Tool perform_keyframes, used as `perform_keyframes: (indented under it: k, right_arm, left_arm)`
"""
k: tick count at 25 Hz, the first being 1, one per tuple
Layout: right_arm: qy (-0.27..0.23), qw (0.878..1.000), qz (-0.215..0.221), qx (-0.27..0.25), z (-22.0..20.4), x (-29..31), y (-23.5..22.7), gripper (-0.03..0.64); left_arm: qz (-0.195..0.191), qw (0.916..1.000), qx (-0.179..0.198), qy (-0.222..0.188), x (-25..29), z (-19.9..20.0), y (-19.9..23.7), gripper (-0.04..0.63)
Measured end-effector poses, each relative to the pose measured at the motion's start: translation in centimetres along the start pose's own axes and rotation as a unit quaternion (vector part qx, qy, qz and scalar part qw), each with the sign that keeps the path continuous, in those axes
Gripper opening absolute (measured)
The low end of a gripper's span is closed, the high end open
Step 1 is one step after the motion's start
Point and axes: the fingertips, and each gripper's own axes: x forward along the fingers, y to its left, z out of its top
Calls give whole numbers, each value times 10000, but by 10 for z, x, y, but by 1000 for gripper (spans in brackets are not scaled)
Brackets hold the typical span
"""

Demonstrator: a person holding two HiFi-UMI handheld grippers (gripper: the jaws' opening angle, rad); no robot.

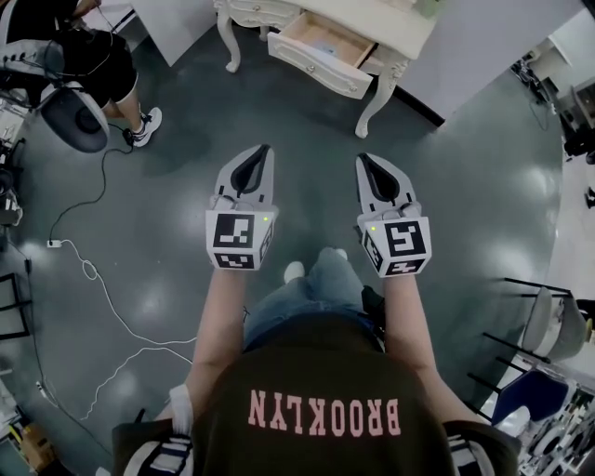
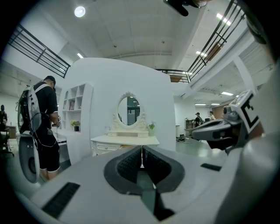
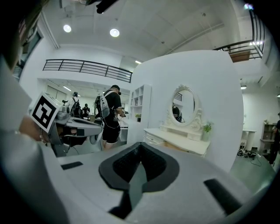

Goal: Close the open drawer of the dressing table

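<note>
Drawer hanging open at 12 o'clock, on the dressing table
Left gripper and right gripper sit side by side at 6 o'clock from it — both pinched tight, nothing in them, well apart from the drawer front.

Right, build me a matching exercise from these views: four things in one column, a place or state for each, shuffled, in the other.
Things
1. drawer
2. oval mirror
3. white cable
4. left hand-held gripper

Places and states
A. trails across the floor
B. jaws together, nothing between them
C. pulled out, open
D. stands on the dressing table

Pairs: 1-C, 2-D, 3-A, 4-B
</note>
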Motion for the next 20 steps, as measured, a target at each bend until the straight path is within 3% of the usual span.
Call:
perform_keyframes:
  k: [13, 20]
  right_arm:
    - [28, 10000, -70, -4, 0, 66, -22, -3]
    - [112, 9998, -139, 116, -1, 127, -44, -3]
  left_arm:
    - [91, 9999, -103, -82, 44, -2, 42, 8]
    - [60, 10000, -59, 28, 100, -1, 78, 6]
